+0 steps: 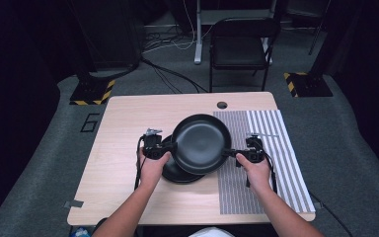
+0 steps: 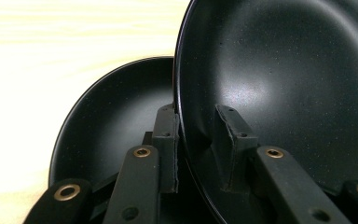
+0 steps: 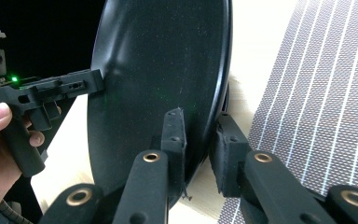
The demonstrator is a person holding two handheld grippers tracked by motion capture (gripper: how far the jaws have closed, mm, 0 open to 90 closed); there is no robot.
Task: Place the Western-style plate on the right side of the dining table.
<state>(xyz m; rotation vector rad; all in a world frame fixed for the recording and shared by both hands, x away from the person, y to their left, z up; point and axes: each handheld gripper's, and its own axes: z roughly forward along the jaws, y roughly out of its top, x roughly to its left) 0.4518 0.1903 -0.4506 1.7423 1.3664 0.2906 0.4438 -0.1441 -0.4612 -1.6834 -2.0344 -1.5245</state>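
Black rubber-faced jaws of the left gripper (image 2: 200, 149) pinch the rim of the upper plate (image 2: 279, 79), one jaw on the underside and one against the glossy inner face. On the opposite side, the jaws of the right gripper (image 3: 200, 149) clamp the same plate's rim in the same way, one pad inside the dish and one behind it. Between the two grips the upper plate (image 1: 201, 143) hangs above the desk (image 1: 123, 123), over its middle, roughly level in the high view and tilted on edge in each gripper view.

Beneath it lies a second black plate (image 1: 177, 173), flat on the wood and partly covered by the raised one; in the left gripper view its matte bowl (image 2: 107, 121) shows just left of the held rim. The two plates look apart, though the overlap hides most of the gap.

Just right of the plates a striped grey-and-white mat (image 1: 271, 158) covers the desk's right part, and the right gripper sits above its left edge. A small round hole (image 1: 221, 104) marks the desk's far edge. Beyond it, on the grey floor, stands a dark folding chair (image 1: 239, 47).
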